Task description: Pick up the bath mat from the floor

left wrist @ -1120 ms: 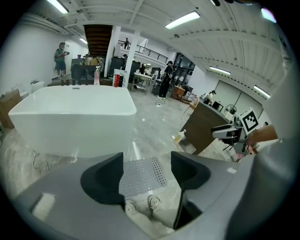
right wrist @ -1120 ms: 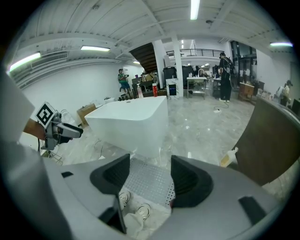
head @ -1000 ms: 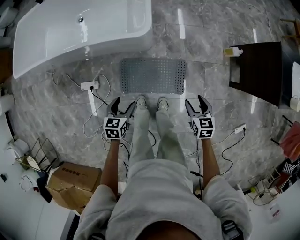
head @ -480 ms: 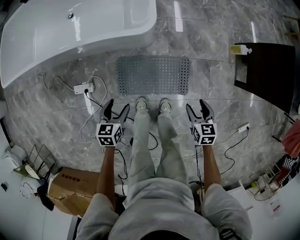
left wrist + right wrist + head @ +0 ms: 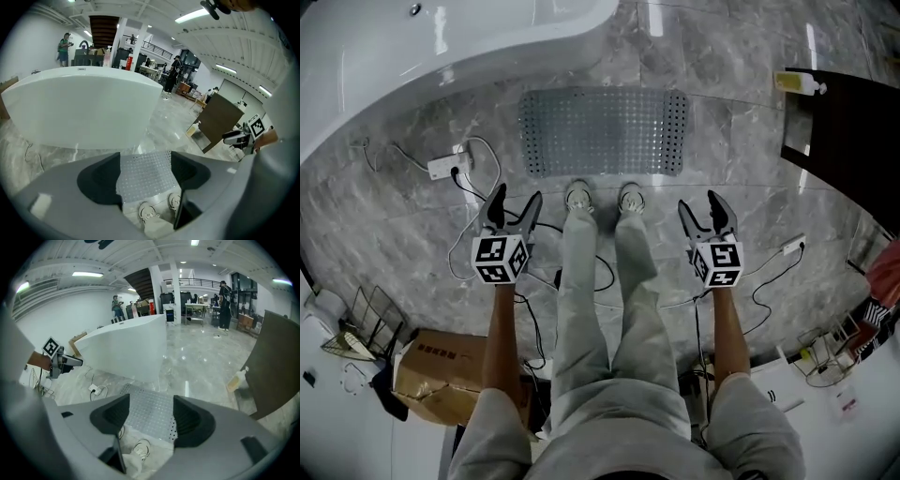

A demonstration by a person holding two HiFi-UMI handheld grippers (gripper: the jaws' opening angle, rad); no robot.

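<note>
Grey perforated bath mat (image 5: 605,131) on marble floor (image 5: 741,122); left gripper (image 5: 517,193), right gripper (image 5: 700,200) nearby, fingers (image 5: 495,210) apart, empty.

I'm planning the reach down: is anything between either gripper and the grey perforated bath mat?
Nothing visible blocks either. The left gripper and right gripper hang open above the floor, short of the grey perforated bath mat; the person's white shoes stand between them, at its near edge.
</note>
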